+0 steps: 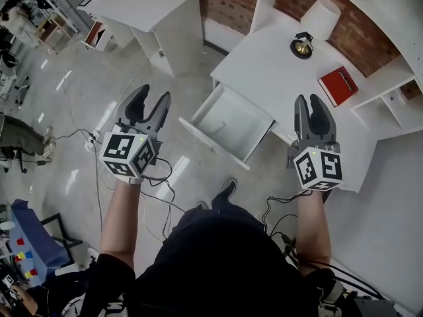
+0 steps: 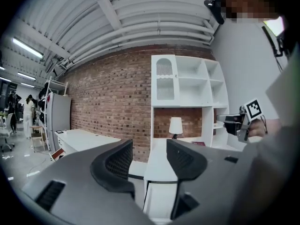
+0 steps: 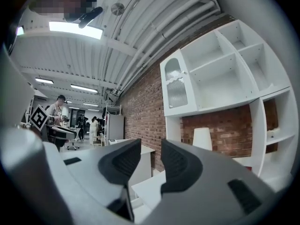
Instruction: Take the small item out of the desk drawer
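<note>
**Inspector:** What is the state of both hand-held grippers?

**Operator:** My left hand-held gripper (image 1: 153, 96) is released. Its own view shows the jaws well apart, with only the room between them. My right hand-held gripper (image 1: 309, 100) is also released, with a narrower gap and nothing in it. I carry both roughly level in front of me, clear of the furniture.

**Inspector:** Where is the drawer?

**Operator:** The drawer (image 1: 228, 121) is at my 12 o'clock, beyond the two grippers and between them. It stands pulled out from the front edge of the white tabletop (image 1: 271, 65), so it can be reached from above without obstruction.

**Inspector:** And the small item?

**Operator:** Not located. The visible inside of the drawer reads as bare white, and I can make out nothing lying in it. Neither gripper holds it. At 1 o'clock on the tabletop stand a lamp (image 1: 321, 17) and, just beside it, a dark-and-brass object (image 1: 302, 46). A red book (image 1: 338, 85) lies at 2 o'clock. I cannot tell whether any of these is the item.

**Inspector:** Why are the grippers held this way?

**Operator:** In my judgement, one on each side keeps my line of sight to the drawer clear, and the parted jaws are ready for a pick. The strip just behind the drawer's front panel may be hidden from me. It should be checked before either gripper goes in, because a blind reach risks striking the drawer wall.
</note>
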